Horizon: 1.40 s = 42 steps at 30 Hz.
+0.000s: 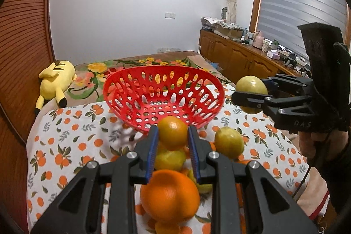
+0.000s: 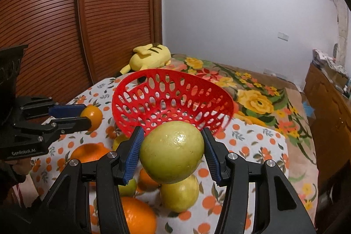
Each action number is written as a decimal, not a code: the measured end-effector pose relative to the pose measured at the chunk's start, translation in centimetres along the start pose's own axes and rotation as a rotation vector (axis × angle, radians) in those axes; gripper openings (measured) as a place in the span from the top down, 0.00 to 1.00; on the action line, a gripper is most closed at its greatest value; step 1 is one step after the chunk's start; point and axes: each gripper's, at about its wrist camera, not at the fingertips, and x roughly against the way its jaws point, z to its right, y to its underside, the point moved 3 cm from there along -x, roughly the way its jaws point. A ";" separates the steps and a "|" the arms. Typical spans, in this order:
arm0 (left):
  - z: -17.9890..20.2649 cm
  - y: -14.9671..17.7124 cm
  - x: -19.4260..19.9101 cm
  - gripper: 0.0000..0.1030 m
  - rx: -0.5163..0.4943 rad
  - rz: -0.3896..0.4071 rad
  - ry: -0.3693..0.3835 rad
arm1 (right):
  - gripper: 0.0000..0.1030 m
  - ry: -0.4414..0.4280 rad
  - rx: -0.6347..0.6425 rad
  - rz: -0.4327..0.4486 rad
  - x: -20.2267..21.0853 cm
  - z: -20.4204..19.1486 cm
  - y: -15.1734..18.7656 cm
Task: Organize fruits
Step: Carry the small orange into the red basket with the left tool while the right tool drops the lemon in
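Note:
A red perforated basket (image 1: 163, 80) stands empty on the orange-print cloth; it also shows in the right wrist view (image 2: 171, 80). My left gripper (image 1: 172, 132) is shut on a small orange (image 1: 172, 132), held above the cloth just in front of the basket; it also shows in the right wrist view (image 2: 93, 114). My right gripper (image 2: 172, 151) is shut on a large yellow-green fruit (image 2: 172, 151), held in the air right of the basket (image 1: 251, 86). Loose fruit lies below: a big orange (image 1: 170, 195), yellow-green fruits (image 1: 229, 142) (image 2: 179, 195).
The cloth-covered table (image 1: 65, 146) ends at rounded edges left and right. Behind it lies a floral bed cover (image 2: 258, 100) with a yellow plush toy (image 1: 56, 80). A wooden slatted wardrobe (image 2: 65, 14) is on the left, a cluttered wooden cabinet (image 1: 241, 52) on the right.

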 end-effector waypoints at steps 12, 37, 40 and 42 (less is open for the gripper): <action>-1.1 -1.8 -3.7 0.76 -0.002 -0.031 -0.009 | 0.47 -0.026 0.046 -0.092 -5.4 0.7 -1.4; -2.0 -2.2 -8.1 0.76 -0.021 -0.094 -0.017 | 0.47 -0.061 0.052 -0.146 -7.9 1.1 -1.7; -2.1 -2.1 -8.2 0.76 -0.016 -0.100 -0.010 | 0.47 -0.059 0.053 -0.134 -7.3 0.9 -2.0; -2.0 -2.0 -8.3 0.75 -0.019 -0.104 -0.009 | 0.47 -0.055 0.051 -0.125 -6.7 0.9 -2.1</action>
